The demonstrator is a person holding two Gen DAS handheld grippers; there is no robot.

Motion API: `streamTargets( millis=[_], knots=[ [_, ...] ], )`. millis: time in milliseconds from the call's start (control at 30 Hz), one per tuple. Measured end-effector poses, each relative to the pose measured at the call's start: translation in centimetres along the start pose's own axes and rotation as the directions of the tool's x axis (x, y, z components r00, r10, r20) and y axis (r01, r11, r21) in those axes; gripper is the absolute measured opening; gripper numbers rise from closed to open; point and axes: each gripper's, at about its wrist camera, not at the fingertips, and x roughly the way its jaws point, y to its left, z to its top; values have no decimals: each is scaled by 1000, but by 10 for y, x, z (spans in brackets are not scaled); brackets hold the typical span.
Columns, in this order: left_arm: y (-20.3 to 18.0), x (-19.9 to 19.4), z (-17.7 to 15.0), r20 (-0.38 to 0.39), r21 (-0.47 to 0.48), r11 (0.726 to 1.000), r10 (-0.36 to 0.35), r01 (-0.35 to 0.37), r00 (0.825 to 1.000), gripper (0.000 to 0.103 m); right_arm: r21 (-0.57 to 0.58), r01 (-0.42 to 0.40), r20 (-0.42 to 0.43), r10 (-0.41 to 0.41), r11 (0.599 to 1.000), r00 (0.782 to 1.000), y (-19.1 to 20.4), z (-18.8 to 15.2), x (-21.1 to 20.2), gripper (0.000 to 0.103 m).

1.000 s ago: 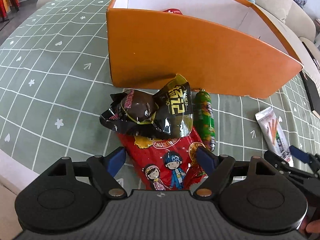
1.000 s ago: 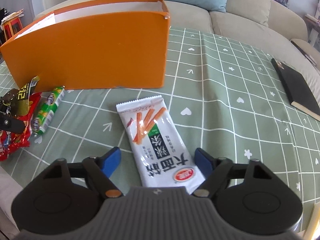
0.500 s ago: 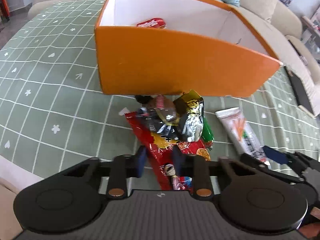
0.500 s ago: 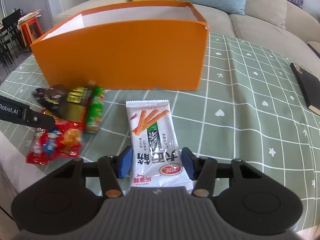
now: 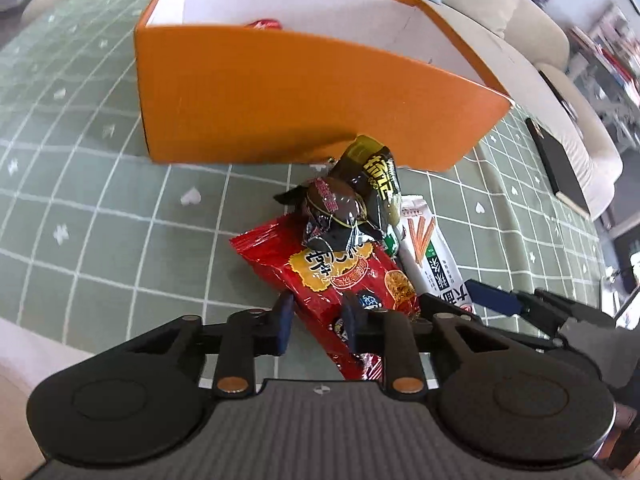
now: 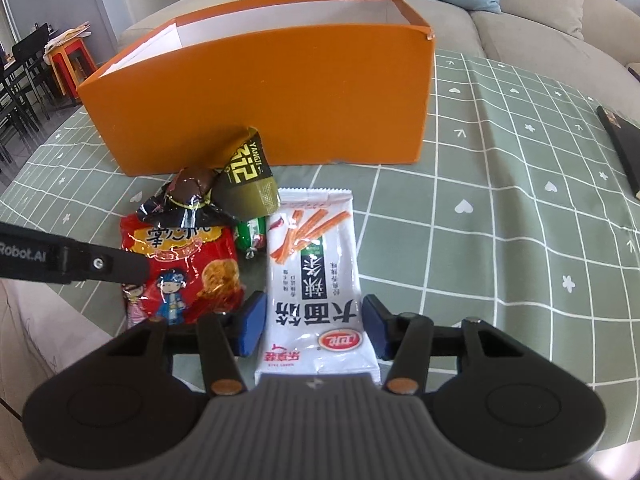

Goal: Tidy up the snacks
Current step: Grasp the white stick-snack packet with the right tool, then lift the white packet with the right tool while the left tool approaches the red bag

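Observation:
A red snack packet lies on the green checked cloth, pinched narrow between my left gripper's pads, whose jaws are opening slightly. A dark packet with yellow lettering rests on its far end. My right gripper is shut on the near end of a white packet printed with orange strips, right beside the red packet. A left gripper finger crosses that packet. A green sausage lies between the two packets. The orange box stands just behind, open on top, with a red item inside.
The table's near edge runs just below the left gripper. A black notebook lies on the cloth at the far right. A beige sofa with yellow and blue cushions stands behind the box. Chairs and a red stool are at far left.
Both grippers' jaws have narrowed, the left around the red packet and the right around the white one. The white packet now lies close beside the red pile, nearer the box.

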Motion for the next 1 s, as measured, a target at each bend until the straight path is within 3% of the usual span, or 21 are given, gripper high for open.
streamTargets(
  millis=[33,133,167,300,433,633,1000],
  knots=[
    [1,1,0,-3,-11,1000,6,-6,1000,54,-3,0,-1,0,1000,1000,1,0,0,51],
    [-4,7,0,-7,-18,999,37,-38,999,80,-8,-17,-5,17,1000,1000,2,-1,0,51],
    [-7,9,1,-4,-21,999,49,-49,999,83,-14,-22,-6,22,1000,1000,3,-1,0,51],
    [-18,17,7,-21,-43,995,92,-92,996,90,-44,-44,-6,44,998,999,9,-3,1,51],
    [-29,24,13,-42,-67,981,177,-180,983,94,-65,-50,-4,50,997,999,14,-5,2,51],
    [-41,39,20,-69,-111,963,239,-246,969,98,-57,-54,-4,54,997,999,10,-5,2,52],
    [-32,50,24,-69,-130,965,219,-226,973,103,-26,-69,0,69,997,998,7,-5,3,57]
  ],
)
